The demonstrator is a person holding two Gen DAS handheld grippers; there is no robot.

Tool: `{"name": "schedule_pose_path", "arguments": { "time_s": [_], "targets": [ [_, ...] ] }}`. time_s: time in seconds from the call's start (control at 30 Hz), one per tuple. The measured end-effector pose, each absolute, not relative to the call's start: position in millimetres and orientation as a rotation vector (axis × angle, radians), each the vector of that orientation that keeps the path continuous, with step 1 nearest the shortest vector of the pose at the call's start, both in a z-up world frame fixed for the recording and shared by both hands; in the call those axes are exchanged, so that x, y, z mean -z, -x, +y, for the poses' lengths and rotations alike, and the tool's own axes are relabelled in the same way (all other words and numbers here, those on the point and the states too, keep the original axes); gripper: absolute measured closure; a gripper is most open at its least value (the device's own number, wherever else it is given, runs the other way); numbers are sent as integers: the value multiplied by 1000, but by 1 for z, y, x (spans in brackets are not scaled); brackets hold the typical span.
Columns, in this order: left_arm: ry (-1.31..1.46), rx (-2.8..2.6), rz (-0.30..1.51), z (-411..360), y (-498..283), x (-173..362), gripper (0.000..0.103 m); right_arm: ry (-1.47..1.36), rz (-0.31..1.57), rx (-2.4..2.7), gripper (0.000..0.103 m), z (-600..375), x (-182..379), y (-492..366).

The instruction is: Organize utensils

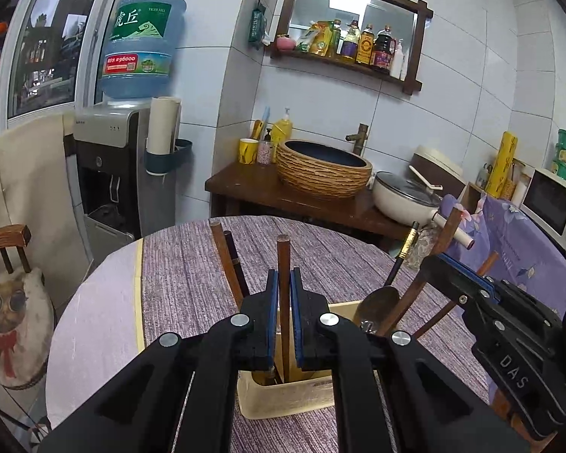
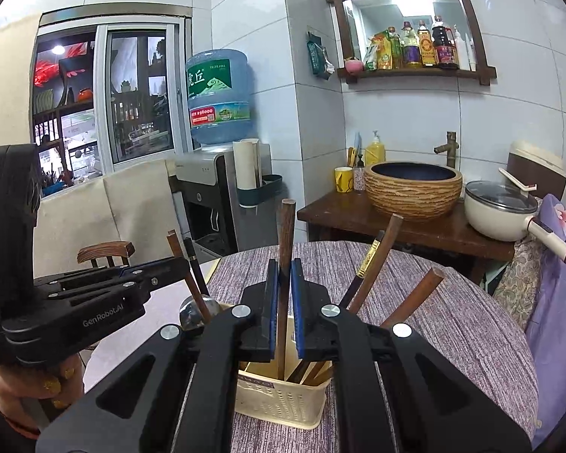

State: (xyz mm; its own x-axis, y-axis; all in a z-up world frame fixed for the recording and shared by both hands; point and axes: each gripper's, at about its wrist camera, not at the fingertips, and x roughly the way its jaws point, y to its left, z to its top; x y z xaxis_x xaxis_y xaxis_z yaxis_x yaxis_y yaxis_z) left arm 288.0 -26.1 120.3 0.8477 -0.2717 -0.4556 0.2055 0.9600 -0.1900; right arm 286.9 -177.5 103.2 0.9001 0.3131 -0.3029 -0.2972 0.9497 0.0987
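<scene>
A: In the left wrist view, we are gripping a brown wooden stick (image 1: 283, 264) with the left gripper (image 1: 283, 294), its blue pads pressing on both sides. The stick is standing upright, its lower end inside the cream utensil basket (image 1: 283, 396) on the purple-clothed round table (image 1: 185, 271).

B: We are also seeing the right gripper (image 1: 471, 275) at the right edge, with a metal spoon (image 1: 377, 304) and a black chopstick (image 1: 403, 255) leaning out of the basket beside it.

A: In the right wrist view, we are clamping a second brown stick (image 2: 285, 241) in the right gripper (image 2: 283, 294), jaws narrow around it. Its lower end is reaching into the perforated basket (image 2: 279, 404).

B: We are seeing the left gripper (image 2: 158, 268) at the left, closed on its own stick (image 2: 186, 271), and more brown handles (image 2: 381, 260) tilting rightward out of the basket.
</scene>
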Motion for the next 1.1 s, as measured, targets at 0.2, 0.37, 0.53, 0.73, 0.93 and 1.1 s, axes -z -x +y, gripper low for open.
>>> {"name": "schedule_pose_path", "arguments": {
  "time_s": [0.2,0.37,0.53,0.73,0.93,1.1],
  "targets": [
    [152,250,428,-20,-259,-126,66,-17,215,-290,50,-180,-108,-256],
    [139,201,313,-11,-217,-128,30,-24,171,-288,27,-185,-108,-222],
    [86,153,210,-8,-177,-119,5,-51,171,-275,10,-193,-96,-191],
    [85,128,206,7,-134,-67,5,-82,254,-277,6,-203,-46,-158],
    [82,75,309,22,-97,-26,5,-97,368,-265,6,-204,7,-122],
    [119,67,299,33,-55,-12,5,-65,376,-262,6,-190,29,-82]
  ]
}}
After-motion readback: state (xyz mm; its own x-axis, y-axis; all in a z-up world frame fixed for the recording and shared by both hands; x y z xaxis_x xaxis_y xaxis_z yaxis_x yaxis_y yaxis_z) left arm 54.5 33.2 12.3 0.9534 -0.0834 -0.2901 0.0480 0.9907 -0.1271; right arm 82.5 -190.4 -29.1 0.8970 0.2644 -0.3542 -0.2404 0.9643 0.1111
